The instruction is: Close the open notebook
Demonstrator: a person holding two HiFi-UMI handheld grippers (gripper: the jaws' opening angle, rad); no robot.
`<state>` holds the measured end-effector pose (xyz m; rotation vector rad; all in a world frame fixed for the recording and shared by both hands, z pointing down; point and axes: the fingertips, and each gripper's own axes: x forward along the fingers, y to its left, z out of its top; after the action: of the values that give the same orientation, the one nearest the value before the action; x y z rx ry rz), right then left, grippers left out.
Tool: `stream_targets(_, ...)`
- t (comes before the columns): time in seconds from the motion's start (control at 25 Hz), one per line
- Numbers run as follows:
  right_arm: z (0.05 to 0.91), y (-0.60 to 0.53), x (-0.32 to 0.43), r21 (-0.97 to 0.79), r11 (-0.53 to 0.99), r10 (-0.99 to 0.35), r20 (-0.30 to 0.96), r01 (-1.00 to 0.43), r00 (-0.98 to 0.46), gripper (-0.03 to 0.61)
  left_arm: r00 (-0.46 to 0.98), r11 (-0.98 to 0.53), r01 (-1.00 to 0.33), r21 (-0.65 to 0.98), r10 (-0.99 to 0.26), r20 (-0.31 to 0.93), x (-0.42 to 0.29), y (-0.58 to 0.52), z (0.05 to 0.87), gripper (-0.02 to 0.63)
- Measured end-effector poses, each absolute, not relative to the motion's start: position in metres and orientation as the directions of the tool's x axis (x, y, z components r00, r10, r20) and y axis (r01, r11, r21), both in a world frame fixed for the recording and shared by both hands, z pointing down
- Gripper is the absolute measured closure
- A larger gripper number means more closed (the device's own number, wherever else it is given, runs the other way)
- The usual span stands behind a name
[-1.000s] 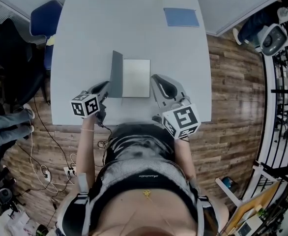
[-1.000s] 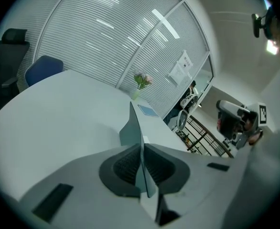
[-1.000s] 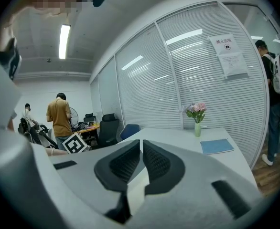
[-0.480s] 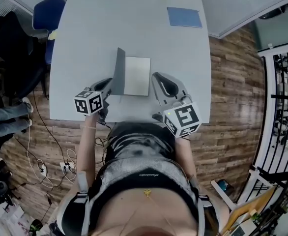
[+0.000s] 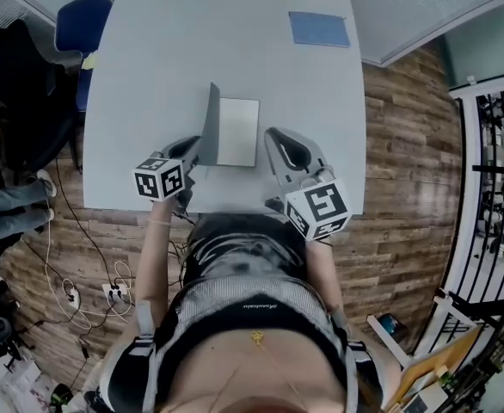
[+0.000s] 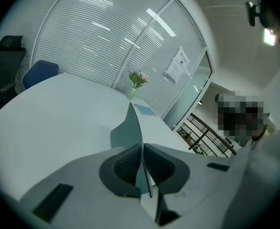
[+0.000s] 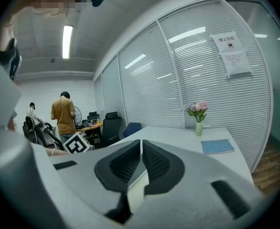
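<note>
On table (image 5: 166, 58), notebook (image 5: 237, 132) half closed: left gripper (image 6: 141, 168) clenched on cover (image 6: 130, 128), cover near upright. Right gripper (image 7: 141, 154) clenched, empty. Remaining: lower cover flat.

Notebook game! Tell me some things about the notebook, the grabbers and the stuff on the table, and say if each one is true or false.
1. The notebook has its grey cover standing up off the page. True.
2. The left gripper has its jaws shut on that cover. True.
3. The right gripper holds the blue book. False: its jaws are shut on nothing, and the blue book lies near the far corner of the table.
4. The vase of flowers stands on the floor. False: it stands on the table.
5. The notebook is fully closed. False: it is partly open.
</note>
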<state>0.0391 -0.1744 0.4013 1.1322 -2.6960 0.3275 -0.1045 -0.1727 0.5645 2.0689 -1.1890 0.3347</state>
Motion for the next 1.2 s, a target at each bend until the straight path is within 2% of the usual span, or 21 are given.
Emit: stream_targets(1.2, 0.411, -0.175, 0.074, -0.132, 0.640, -0.703, 0.295, -0.757, -0.647, 0.574, 0.618, -0.378, -0.784, 0.492, -0.554, 0.558, -0.036, -0.175, 0.596, 0.592)
